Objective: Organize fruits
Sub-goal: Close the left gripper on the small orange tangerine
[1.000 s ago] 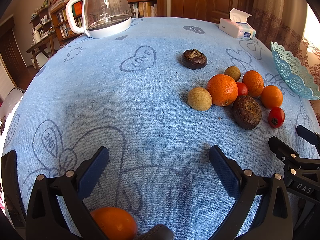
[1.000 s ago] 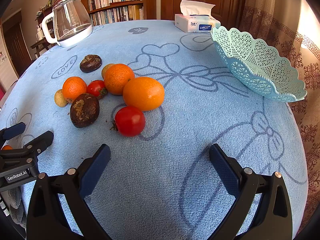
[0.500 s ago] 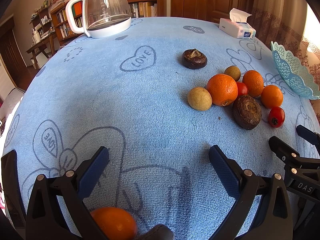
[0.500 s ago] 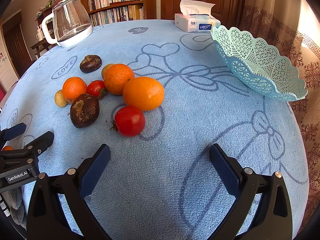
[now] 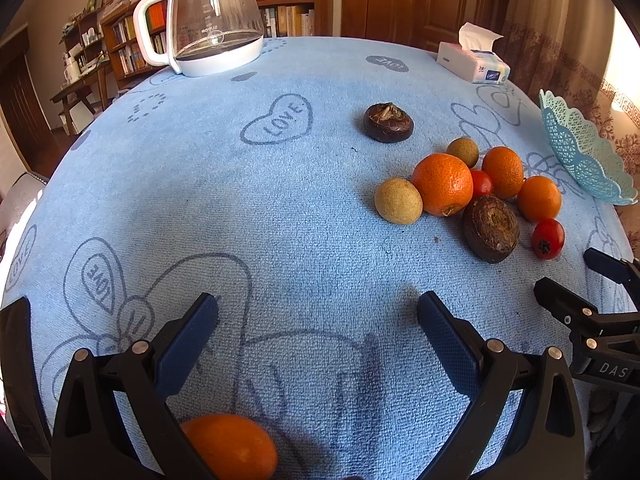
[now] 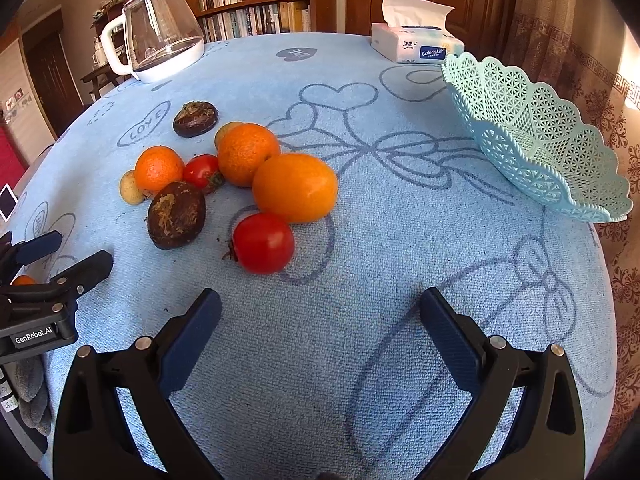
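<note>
Nothing picked yet: left gripper (image 5: 318,316) and right gripper (image 6: 320,312) both gape empty. Next: right reaches nearest tomato (image 6: 263,243), carries to lattice basket (image 6: 536,136).

Bare blue cloth lay open ahead of the right claw (image 6: 320,308), whose jaws stood wide with nothing between them. The nearest obstacle was a red tomato (image 6: 263,243), touching the big orange (image 6: 295,187) behind it; a dark brown fruit (image 6: 176,214) sat to their left. A clear lane of counter (image 6: 400,208) ran between this cluster and the lattice basket (image 6: 536,136) at the right edge. The left claw (image 6: 56,256) intruded low at the left.
</note>
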`<state>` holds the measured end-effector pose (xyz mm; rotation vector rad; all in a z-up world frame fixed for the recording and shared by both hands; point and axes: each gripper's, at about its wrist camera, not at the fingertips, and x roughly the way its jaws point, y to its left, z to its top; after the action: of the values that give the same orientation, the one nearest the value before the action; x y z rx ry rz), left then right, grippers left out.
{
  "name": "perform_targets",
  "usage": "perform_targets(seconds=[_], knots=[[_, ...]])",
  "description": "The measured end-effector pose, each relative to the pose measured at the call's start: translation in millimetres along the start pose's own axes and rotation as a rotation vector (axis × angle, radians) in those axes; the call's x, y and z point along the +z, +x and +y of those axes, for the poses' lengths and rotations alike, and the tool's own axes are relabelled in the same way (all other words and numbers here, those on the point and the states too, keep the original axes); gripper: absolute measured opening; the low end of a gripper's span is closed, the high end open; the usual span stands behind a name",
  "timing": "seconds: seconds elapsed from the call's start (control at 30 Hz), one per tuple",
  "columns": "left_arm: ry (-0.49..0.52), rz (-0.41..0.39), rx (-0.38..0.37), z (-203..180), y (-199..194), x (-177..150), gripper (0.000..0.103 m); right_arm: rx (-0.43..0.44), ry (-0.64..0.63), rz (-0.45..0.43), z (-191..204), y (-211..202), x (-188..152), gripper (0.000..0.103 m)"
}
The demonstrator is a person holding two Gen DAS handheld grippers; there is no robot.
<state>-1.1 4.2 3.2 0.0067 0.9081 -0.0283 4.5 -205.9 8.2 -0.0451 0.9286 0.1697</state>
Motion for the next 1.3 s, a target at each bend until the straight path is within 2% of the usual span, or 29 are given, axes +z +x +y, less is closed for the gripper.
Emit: perform_targets(seconds=[0.17,0.4,0.5,0.63,0.7,0.9,1.13,1.3], knots=[[-0.044,-0.098,0.007,5,-18,-2,0.098,0.052,0.035,-0.051,-6,-9,-2,0.101],[-0.098,-0.213,-0.073,22,-45,-6,0.098,0.162,0.173,-0.251,-25,-43,-6,0.101],[-0.096,-0.255,-0.071,29,-57,-9,0.098,0.15,0.2,-0.366,-28,-63,-4,0.101],[-0.089,-0.293,-0.063,36,-70,-14,0.098,0.09,0.167,-0.497,-26,-87,-5,0.101],[-0.086,-0.281,-0.05,37,-70,-17,0.098,0.055,0.157,-0.498,-24,-90,-5,0.101],[-0.066,-0.228,-0.079,36,-69,-24,0.093,0.05,0.138,-0.437,-19,-79,-5,0.101],[-0.043,-0.163,-0.086,38,-69,-38,0.092,0.026,0.088,-0.432,-9,-77,-9,0.101],[0.004,-0.138,-0.094,40,-73,-54,0.085,0.028,0.085,-0.423,-8,-75,-10,0.101]])
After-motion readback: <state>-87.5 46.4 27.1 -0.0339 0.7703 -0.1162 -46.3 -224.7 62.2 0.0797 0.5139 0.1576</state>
